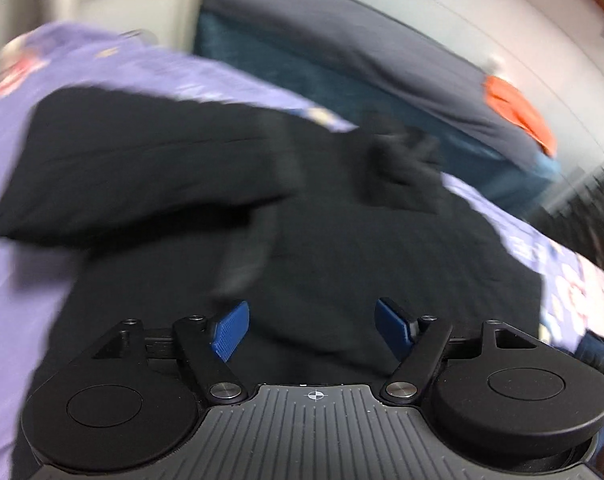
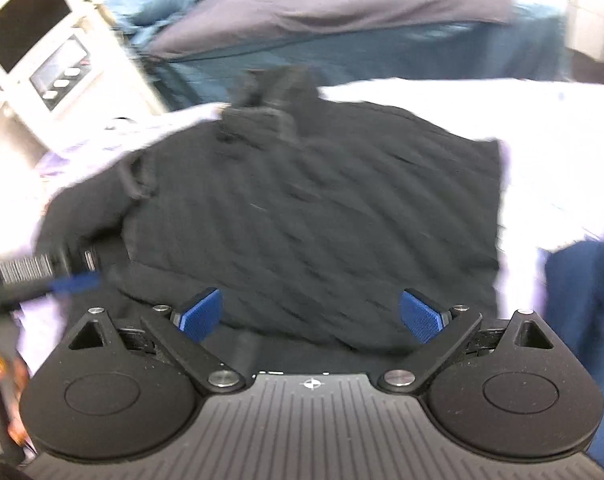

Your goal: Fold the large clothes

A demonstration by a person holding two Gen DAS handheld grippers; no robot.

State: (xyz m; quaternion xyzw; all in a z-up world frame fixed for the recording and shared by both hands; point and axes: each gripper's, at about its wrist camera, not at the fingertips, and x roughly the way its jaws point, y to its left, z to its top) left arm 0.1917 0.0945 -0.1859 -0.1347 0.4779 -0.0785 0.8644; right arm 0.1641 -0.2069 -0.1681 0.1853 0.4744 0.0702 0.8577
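A large black garment [image 1: 302, 240] lies spread on a lilac sheet [image 1: 6, 160]. One sleeve [image 1: 142, 168] is folded across its upper left, and the bunched hood or collar [image 1: 397, 168] sits at the far end. My left gripper [image 1: 311, 328] hovers over the near part of the garment, open, with nothing between its blue pads. In the right wrist view the same garment [image 2: 321, 208] fills the middle. My right gripper [image 2: 309, 314] is open above its near hem and holds nothing. A blurred blue finger [image 2: 78, 281] of the left gripper shows at the left edge, over the sleeve.
Behind the sheet lies dark grey bedding [image 1: 341, 32] over a teal blanket [image 1: 294, 80], with an orange cloth [image 1: 517, 112] on it. A white cabinet [image 2: 54, 68] stands at the far left. A person's hand [image 2: 10, 376] is at the lower left, dark blue fabric [image 2: 581, 312] at the right.
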